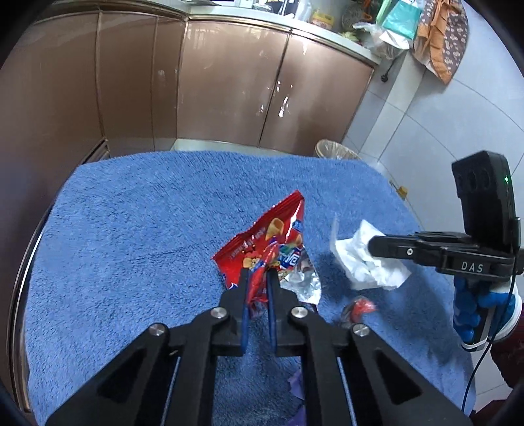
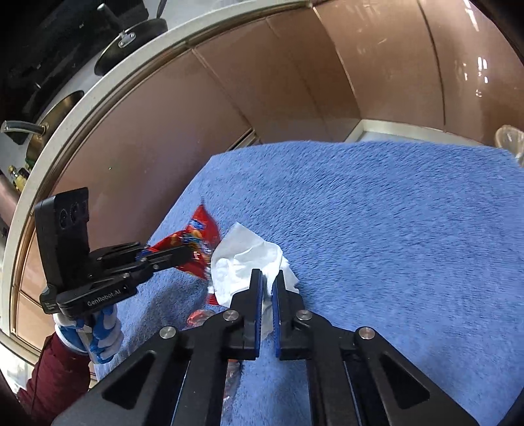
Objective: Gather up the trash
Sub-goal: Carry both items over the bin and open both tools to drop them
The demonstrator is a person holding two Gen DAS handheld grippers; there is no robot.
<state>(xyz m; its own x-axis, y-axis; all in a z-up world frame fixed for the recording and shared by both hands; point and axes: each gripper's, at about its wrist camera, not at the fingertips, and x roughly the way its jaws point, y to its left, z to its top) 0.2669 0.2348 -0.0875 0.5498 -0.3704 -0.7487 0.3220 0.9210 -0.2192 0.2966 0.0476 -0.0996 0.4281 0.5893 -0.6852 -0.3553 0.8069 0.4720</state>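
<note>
My left gripper (image 1: 258, 273) is shut on a red snack bag (image 1: 268, 239) with a silver torn end, held just above the blue towel (image 1: 131, 236). My right gripper (image 2: 268, 275) is shut on a crumpled white tissue (image 2: 242, 262). In the left wrist view the right gripper (image 1: 371, 245) comes in from the right, its tip on the tissue (image 1: 363, 265). In the right wrist view the left gripper (image 2: 186, 254) comes in from the left, holding the red bag (image 2: 193, 239). A small red and clear wrapper (image 1: 358, 308) lies on the towel between both grippers.
A waste basket (image 1: 334, 149) with a clear liner stands on the floor beyond the towel's far right edge. Brown cabinet doors (image 1: 229, 85) lie behind. A purple scrap (image 1: 298, 386) lies on the towel under my left gripper. A cluttered counter (image 1: 327, 19) is above.
</note>
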